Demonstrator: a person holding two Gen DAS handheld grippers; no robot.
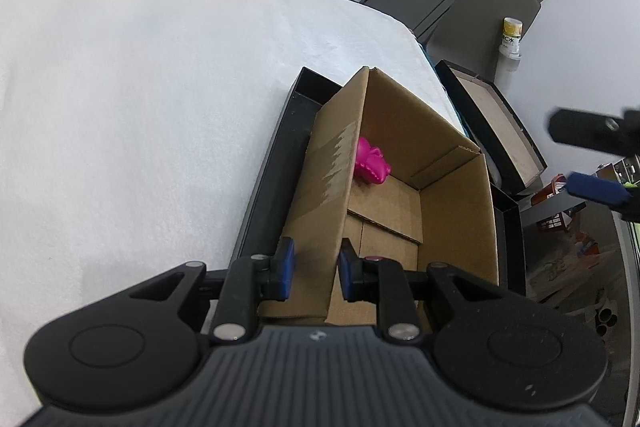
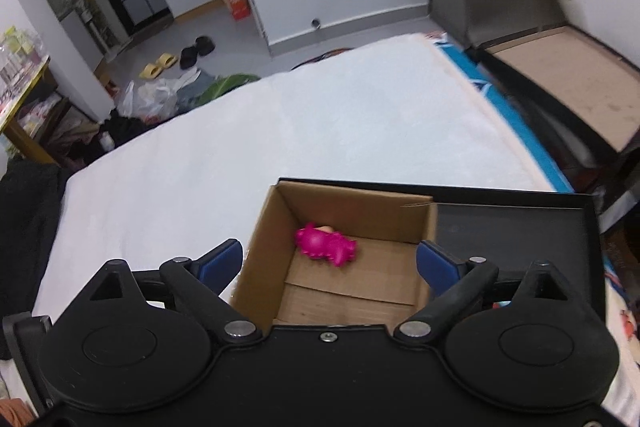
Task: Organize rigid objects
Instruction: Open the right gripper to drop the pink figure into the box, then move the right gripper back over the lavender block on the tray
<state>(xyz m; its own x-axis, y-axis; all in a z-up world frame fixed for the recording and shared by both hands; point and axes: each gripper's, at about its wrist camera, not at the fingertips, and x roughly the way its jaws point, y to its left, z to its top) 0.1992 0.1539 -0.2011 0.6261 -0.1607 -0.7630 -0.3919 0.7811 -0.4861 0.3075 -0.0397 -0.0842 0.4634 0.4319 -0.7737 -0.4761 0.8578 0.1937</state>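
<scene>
Toy point(image 2: 326, 245), magenta, lies in cardboard box point(image 2: 360, 215), long axis slanting toward far-left corner; left tongs point(image 1: 316, 269) clamped on box wall, right tongs point(image 2: 328, 265) apart, empty.

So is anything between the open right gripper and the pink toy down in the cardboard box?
Nothing visible. The right gripper is open above the cardboard box, and the pink toy lies uncovered on its floor. The left gripper only pinches the box's side wall.

White blanket point(image 2: 320, 131) spreads wide; past its far edge, yellow slippers point(image 2: 160, 65) sit beside black slippers point(image 2: 197, 51) on the grey floor, plastic bags point(image 2: 154, 99) heaped nearer the blanket, an orange box point(image 2: 235, 1) further back by the wall
</scene>
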